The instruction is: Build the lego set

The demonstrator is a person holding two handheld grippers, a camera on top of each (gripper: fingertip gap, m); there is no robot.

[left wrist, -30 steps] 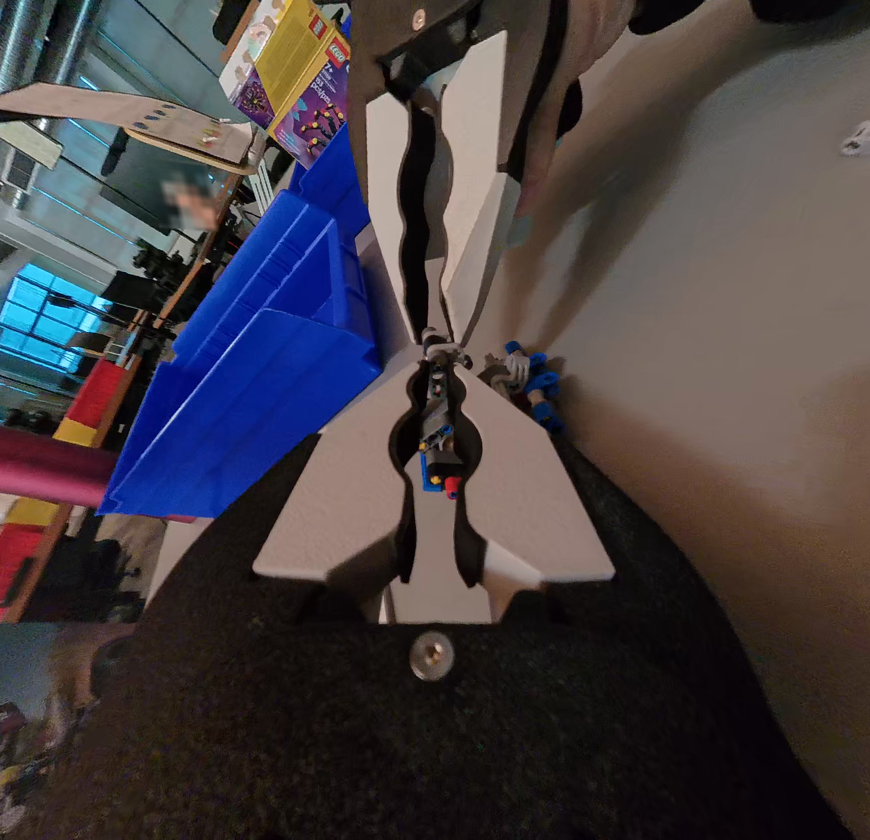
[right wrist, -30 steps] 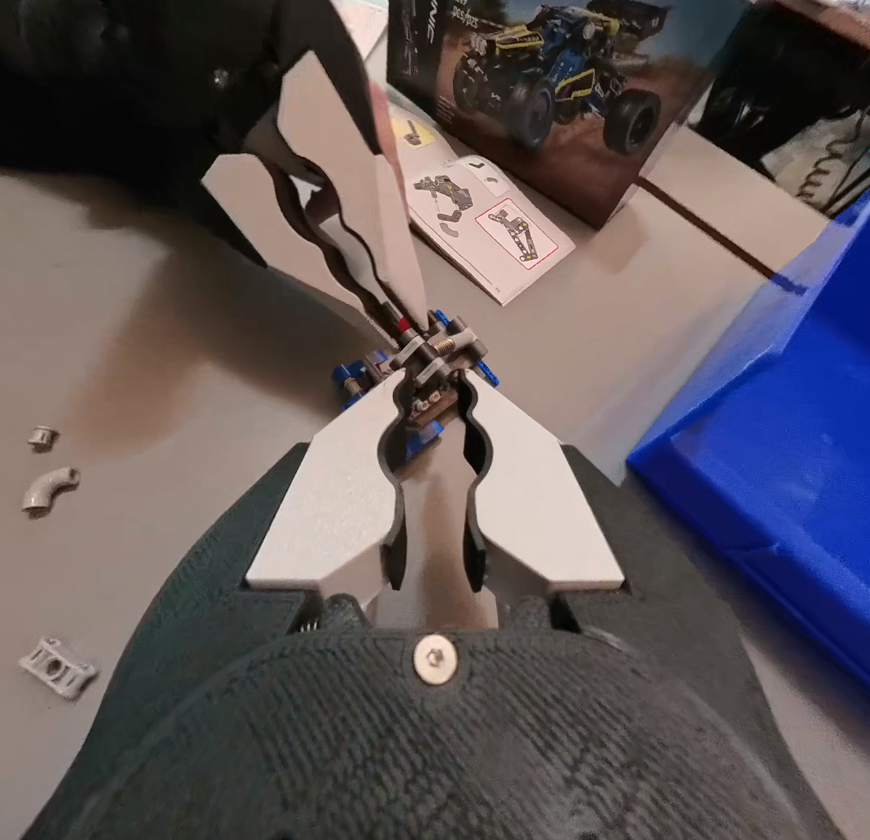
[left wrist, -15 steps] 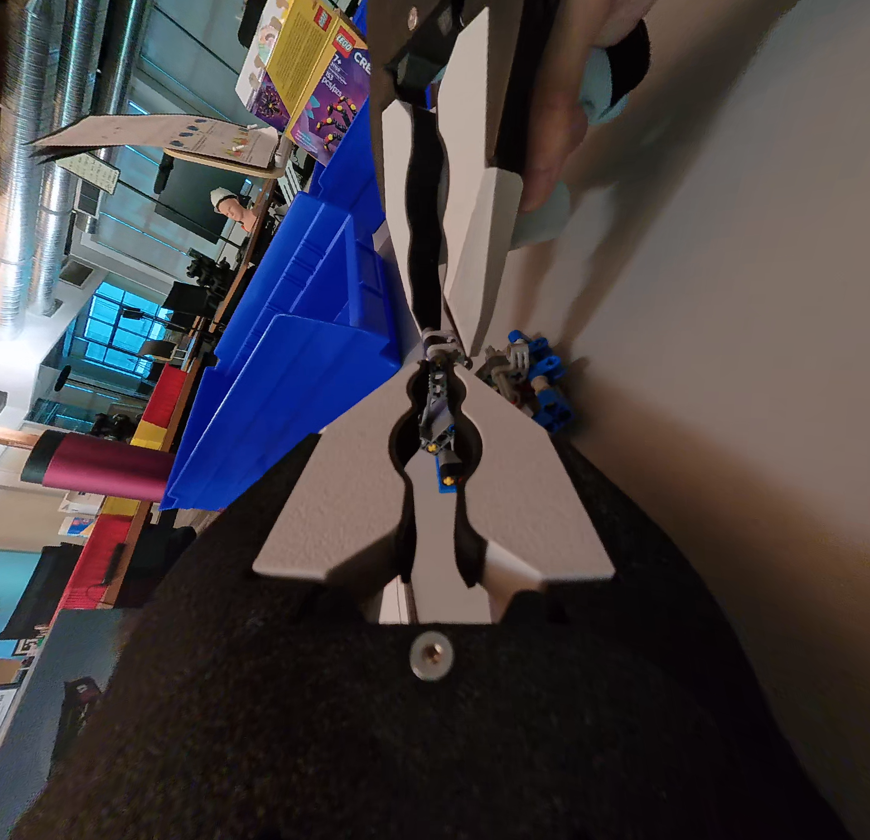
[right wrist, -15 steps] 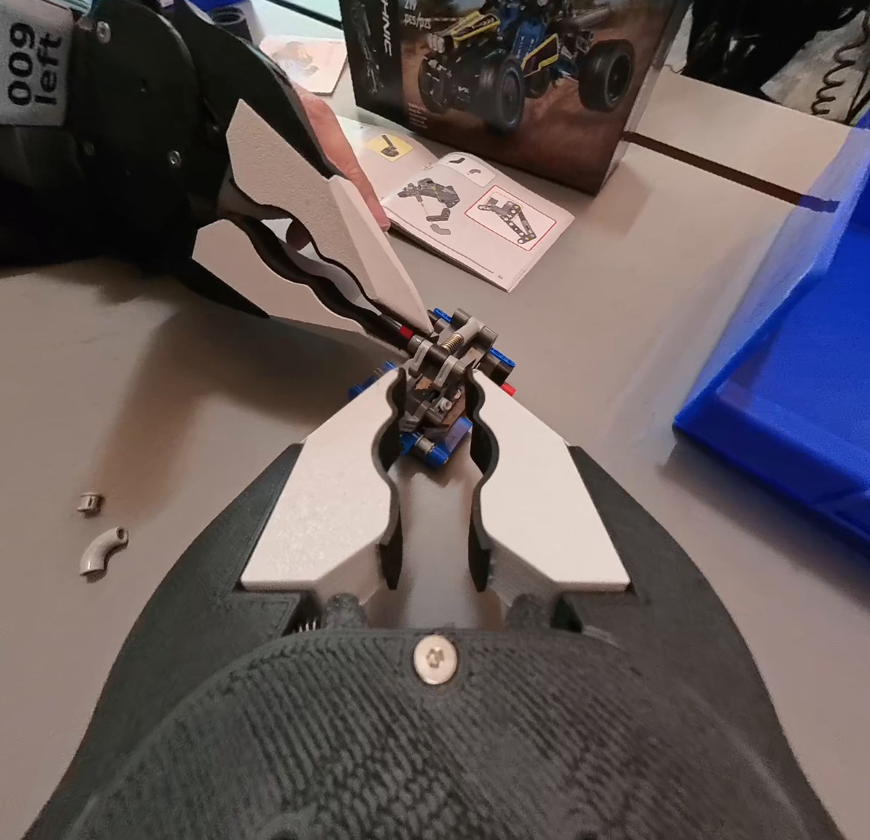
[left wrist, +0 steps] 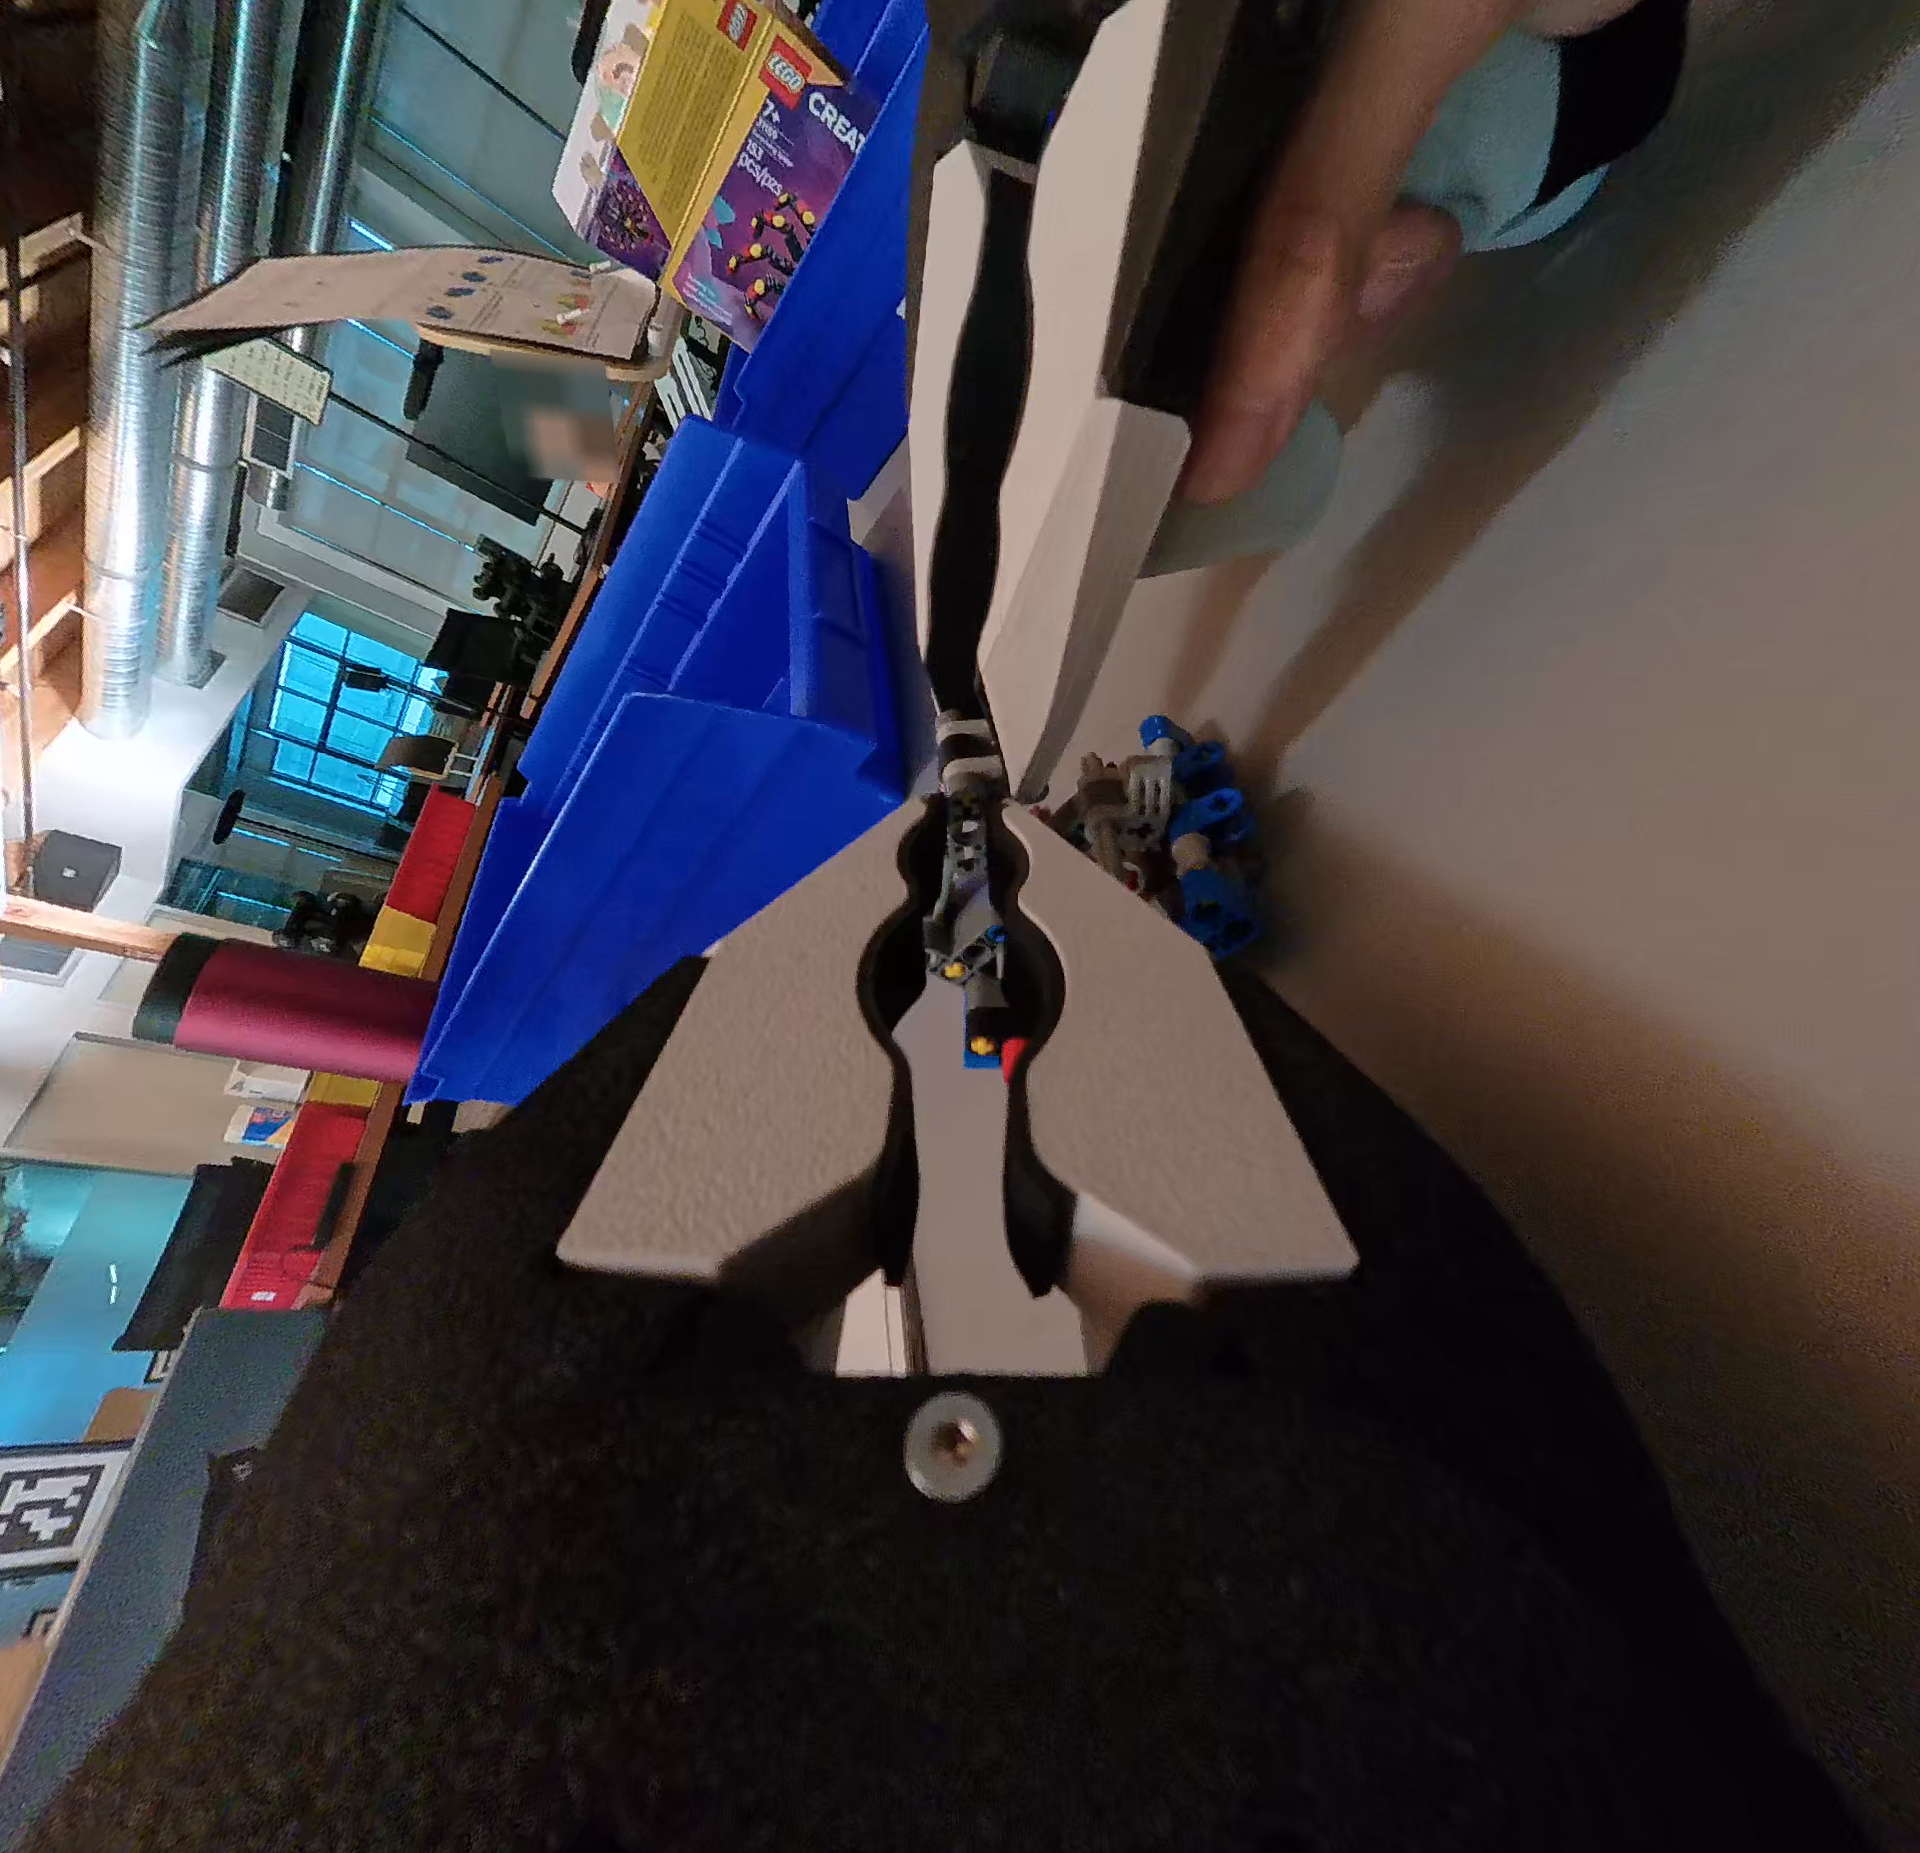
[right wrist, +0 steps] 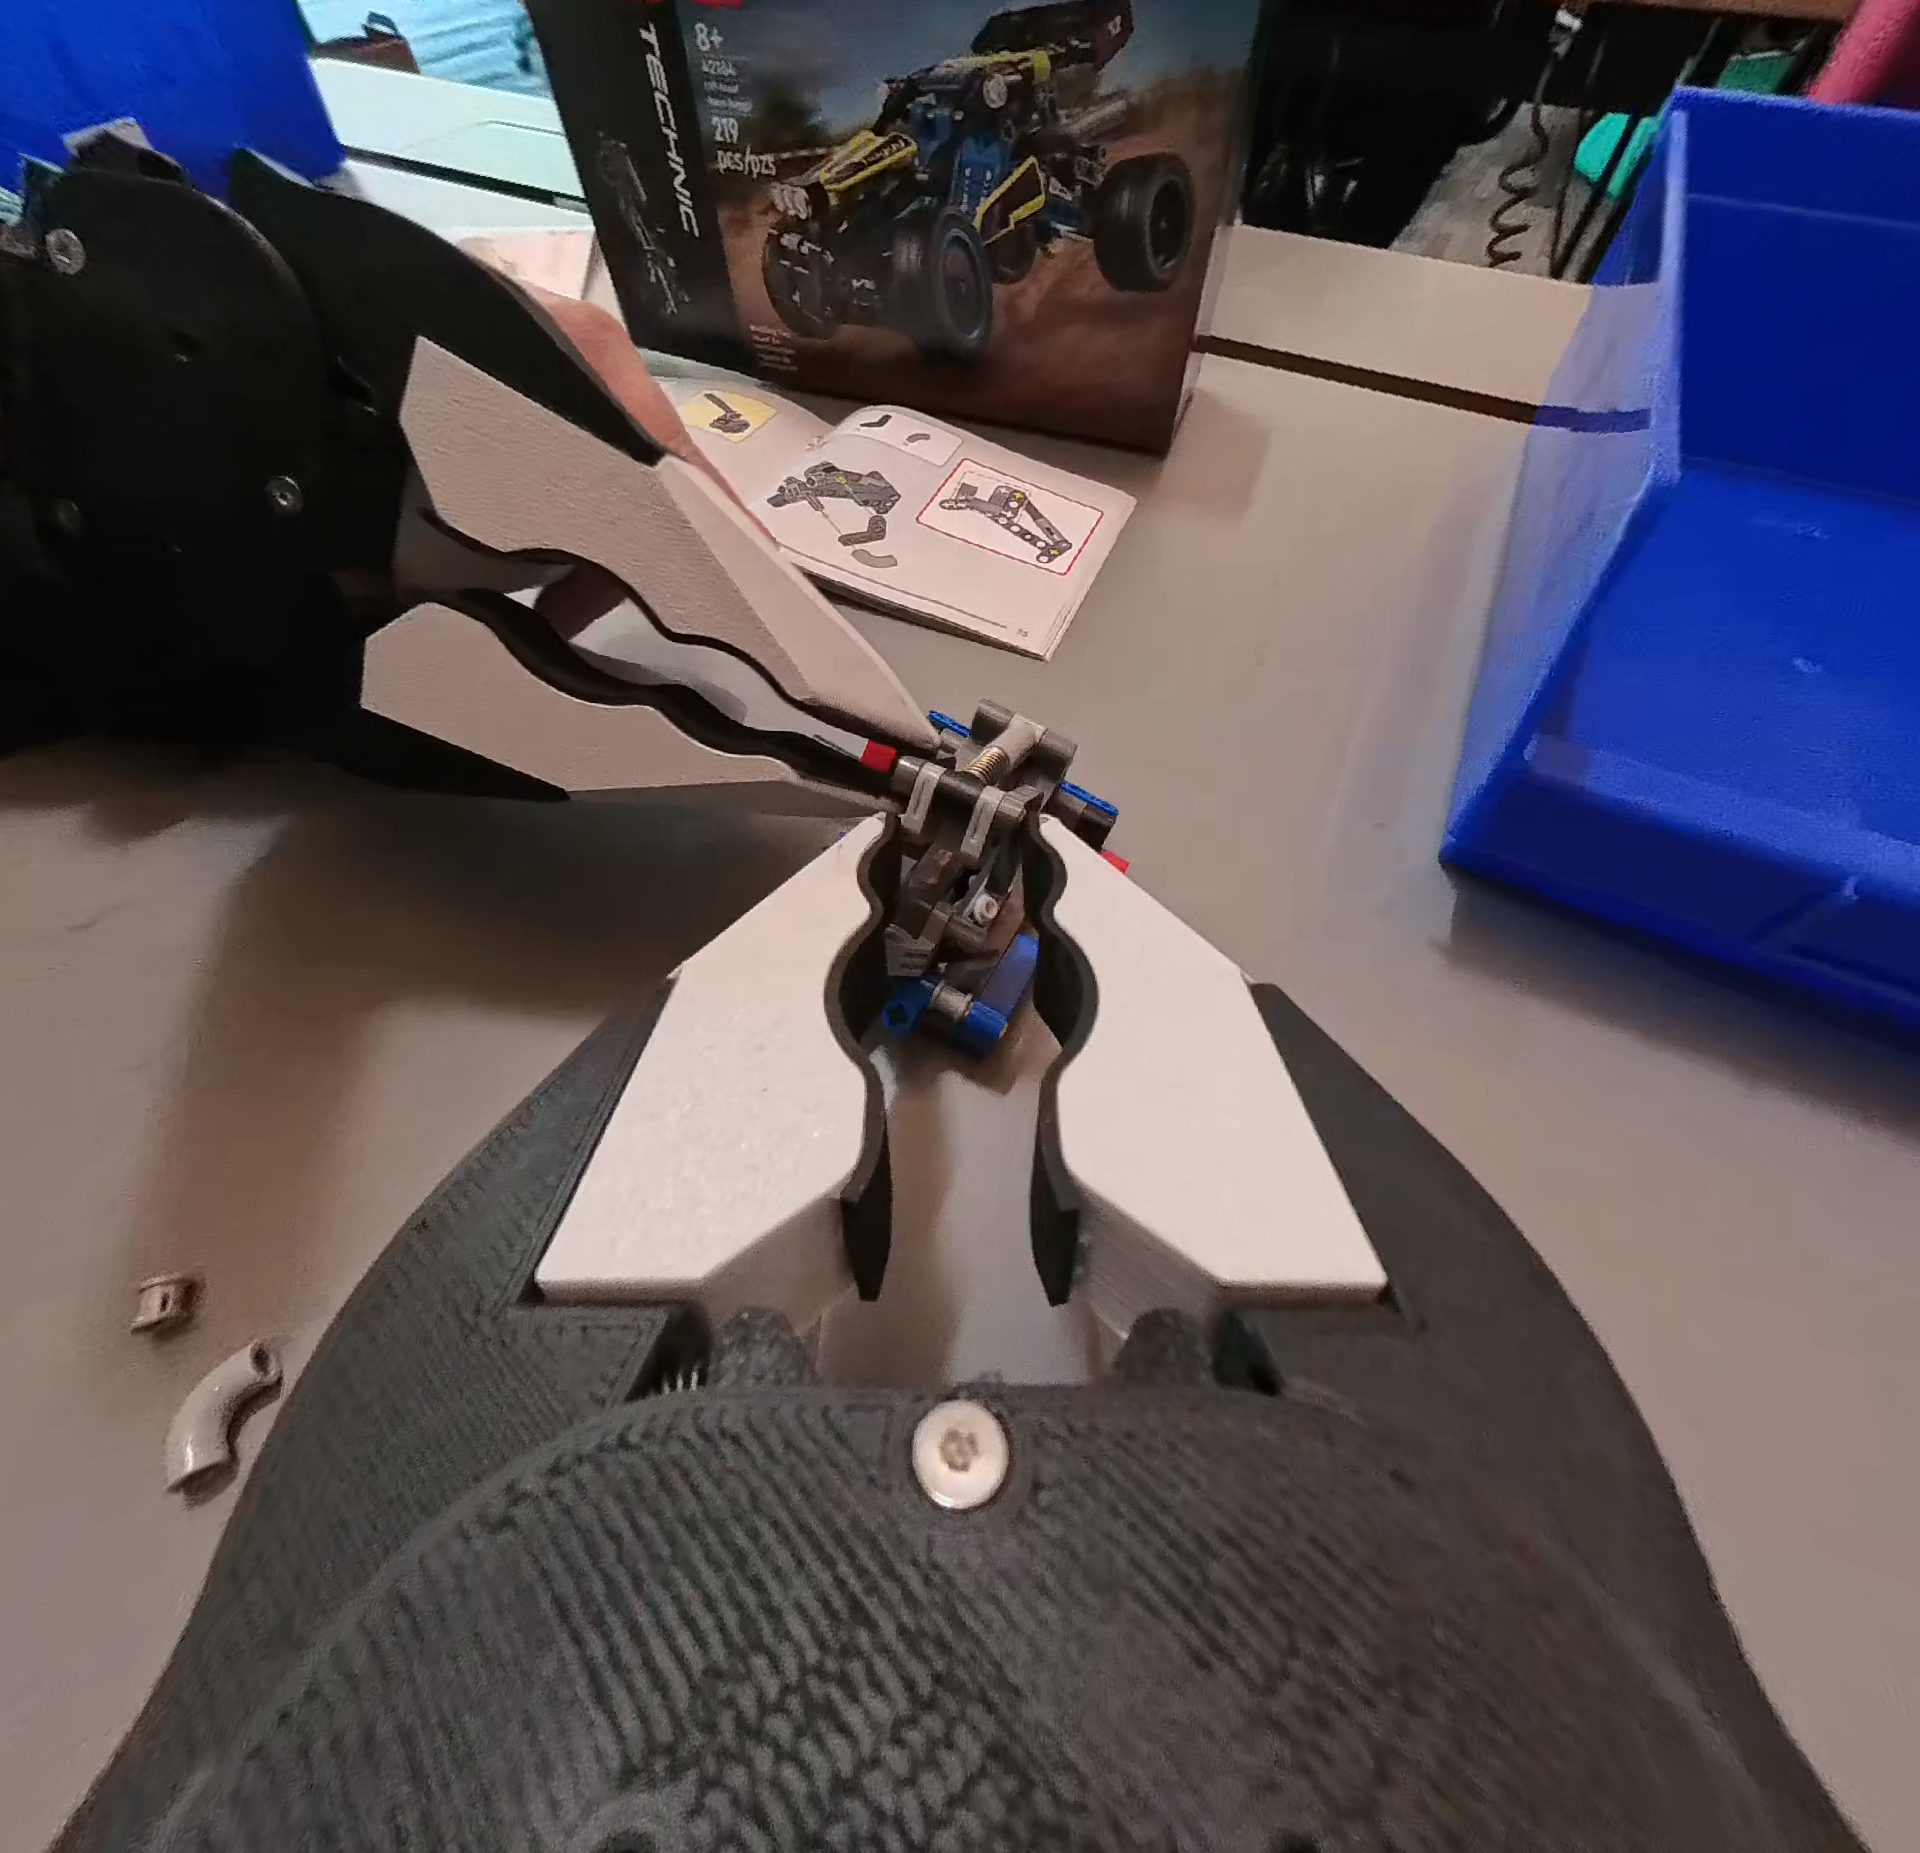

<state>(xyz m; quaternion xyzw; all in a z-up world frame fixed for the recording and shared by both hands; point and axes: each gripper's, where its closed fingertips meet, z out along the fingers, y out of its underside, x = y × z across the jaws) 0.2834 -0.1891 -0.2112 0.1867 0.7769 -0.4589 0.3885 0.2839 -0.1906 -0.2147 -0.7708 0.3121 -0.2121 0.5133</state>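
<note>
Between both grippers, the grey-and-blue brick assembly [right wrist: 977,816] is clamped: right gripper [right wrist: 961,837] fingers grip its body, left gripper [right wrist: 914,754] fingers pinch its black axle [right wrist: 831,754], axis pointing leftward.

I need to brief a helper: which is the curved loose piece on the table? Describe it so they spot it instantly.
Start at the grey table, on the near left side beside the right gripper's black body. Two small pale grey pieces lie there. The curved piece is the nearer, larger elbow-shaped tube; its neighbour is a short stub.
</note>
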